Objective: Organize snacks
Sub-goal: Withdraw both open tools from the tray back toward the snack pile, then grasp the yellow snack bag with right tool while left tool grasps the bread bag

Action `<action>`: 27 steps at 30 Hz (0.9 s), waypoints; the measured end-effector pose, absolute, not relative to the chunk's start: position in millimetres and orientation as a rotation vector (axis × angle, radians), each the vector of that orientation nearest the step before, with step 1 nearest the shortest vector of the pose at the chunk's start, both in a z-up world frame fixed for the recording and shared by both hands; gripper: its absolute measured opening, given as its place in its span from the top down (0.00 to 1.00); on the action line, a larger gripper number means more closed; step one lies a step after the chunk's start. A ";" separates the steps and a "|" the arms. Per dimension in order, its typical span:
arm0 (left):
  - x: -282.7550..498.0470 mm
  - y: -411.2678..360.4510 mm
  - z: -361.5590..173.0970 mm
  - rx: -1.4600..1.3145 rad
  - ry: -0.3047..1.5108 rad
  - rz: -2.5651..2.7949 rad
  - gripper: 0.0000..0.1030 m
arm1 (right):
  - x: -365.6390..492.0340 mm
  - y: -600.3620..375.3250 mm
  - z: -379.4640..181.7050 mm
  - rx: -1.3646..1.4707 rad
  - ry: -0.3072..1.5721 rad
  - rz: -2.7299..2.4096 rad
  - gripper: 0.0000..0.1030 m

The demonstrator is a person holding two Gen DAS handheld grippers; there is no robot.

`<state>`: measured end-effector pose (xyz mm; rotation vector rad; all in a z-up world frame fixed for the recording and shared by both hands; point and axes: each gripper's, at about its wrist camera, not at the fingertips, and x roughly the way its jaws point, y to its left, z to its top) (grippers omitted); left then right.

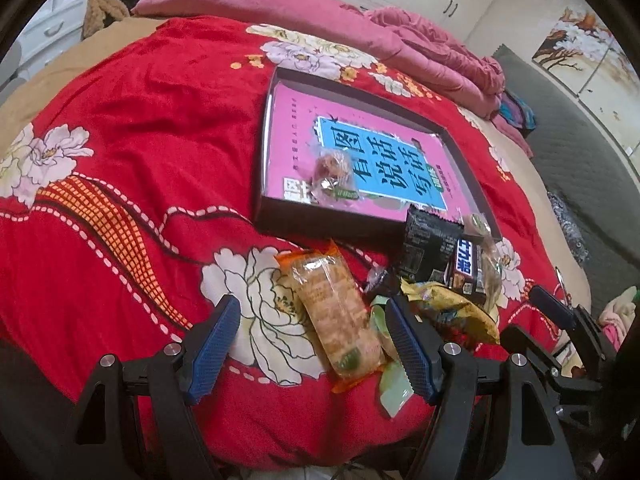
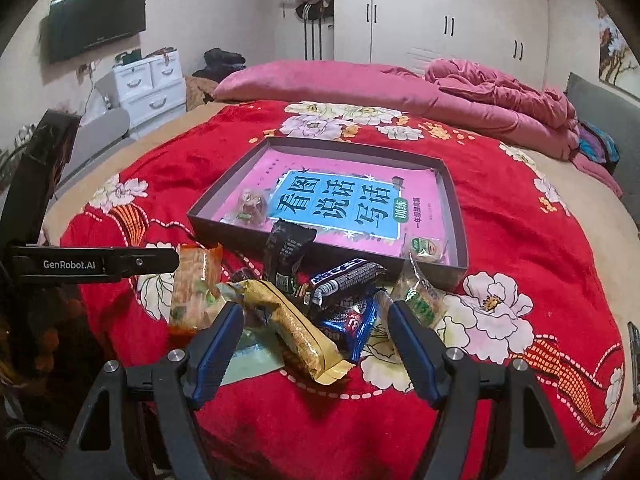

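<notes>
A dark shallow tray (image 1: 320,222) (image 2: 224,234) with a pink book as its floor lies on the red flowered blanket. In it are a clear-wrapped treat (image 1: 332,176) (image 2: 250,204) and a green-labelled packet (image 2: 424,248). In front of it lies a heap of snacks. My left gripper (image 1: 312,304) is open astride an orange-wrapped biscuit packet (image 1: 336,312) (image 2: 192,288), its pads clear of it. My right gripper (image 2: 315,307) is open over a yellow bar (image 2: 296,324), a blue cookie pack (image 2: 352,328) and a Snickers bar (image 2: 344,276) (image 1: 466,268). A black packet (image 2: 288,248) (image 1: 424,244) leans against the tray.
A pale green sachet (image 1: 394,388) (image 2: 256,356) lies under the heap. A clear packet (image 2: 420,300) sits right of my right finger. A pink pillow (image 2: 304,80) and crumpled pink duvet (image 2: 500,92) lie at the bed's far side. White drawers (image 2: 148,84) stand left.
</notes>
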<state>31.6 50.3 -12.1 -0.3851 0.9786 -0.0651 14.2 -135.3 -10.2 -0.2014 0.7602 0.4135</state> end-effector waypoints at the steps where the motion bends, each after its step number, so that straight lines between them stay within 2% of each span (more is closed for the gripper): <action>1: 31.7 49.9 -12.3 -0.384 0.979 -0.067 0.26 | 13.9 -134.8 -11.0 -0.206 0.762 0.415 0.28; 16: 39.0 46.4 -27.2 -0.386 1.020 -0.085 0.26 | 17.8 -121.0 -33.0 -0.321 0.792 0.413 0.28; 22: 43.4 46.6 -31.3 -0.398 1.027 -0.094 0.26 | 22.0 -113.6 -42.9 -0.363 0.809 0.432 0.38; 27: 46.8 46.9 -36.1 -0.421 1.039 -0.106 0.26 | 22.3 -110.7 -46.4 -0.371 0.816 0.451 0.53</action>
